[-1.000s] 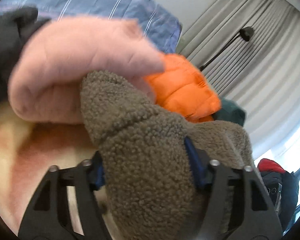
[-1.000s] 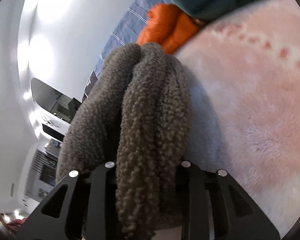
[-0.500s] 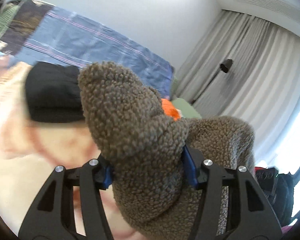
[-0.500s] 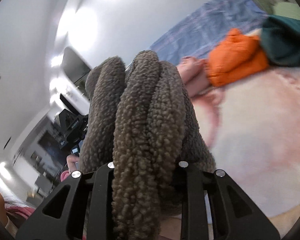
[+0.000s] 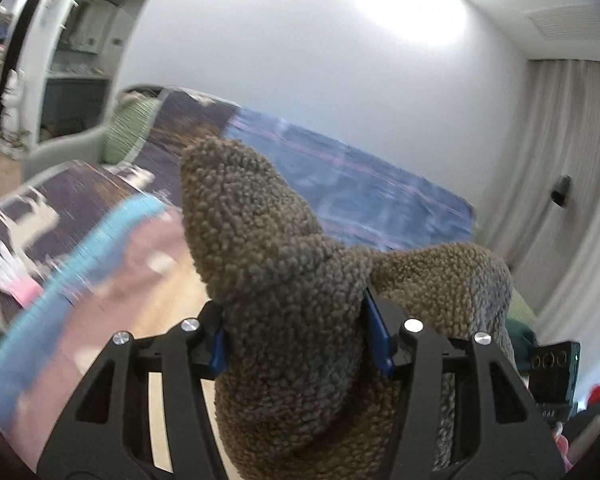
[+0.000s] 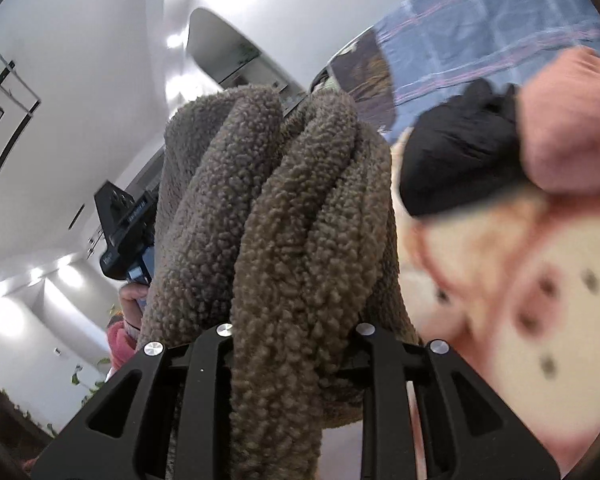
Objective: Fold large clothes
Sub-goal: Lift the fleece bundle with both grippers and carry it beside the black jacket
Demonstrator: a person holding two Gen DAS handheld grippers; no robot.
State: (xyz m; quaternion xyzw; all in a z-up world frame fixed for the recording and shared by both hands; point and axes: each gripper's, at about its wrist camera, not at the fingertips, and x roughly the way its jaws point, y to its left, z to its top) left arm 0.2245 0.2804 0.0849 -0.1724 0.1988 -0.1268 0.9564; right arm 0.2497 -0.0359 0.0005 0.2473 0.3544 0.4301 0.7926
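The left gripper (image 5: pixel 300 344) is clamped on a thick bunch of the brown fleece garment (image 5: pixel 276 280), its blue pads pressed into the pile on both sides; its jaws have just been closing a little, with the fleece between them. The fleece rises in a blunt peak ahead of the fingers and a second lump of it sags off to the right. The right gripper (image 6: pixel 296 330) squeezes several folded layers of the same brown fleece garment (image 6: pixel 292 216), which stand up in ridges between its black fingers. Both bunches are held up in the air above the bed. Behind the left one lie a blue plaid blanket (image 5: pixel 360 184) and a blurred pink and blue cloth (image 5: pixel 100 264). Beside the right one sit a black garment (image 6: pixel 456 160) and a pink garment (image 6: pixel 572 120) on a cream and pink blanket (image 6: pixel 540 304)
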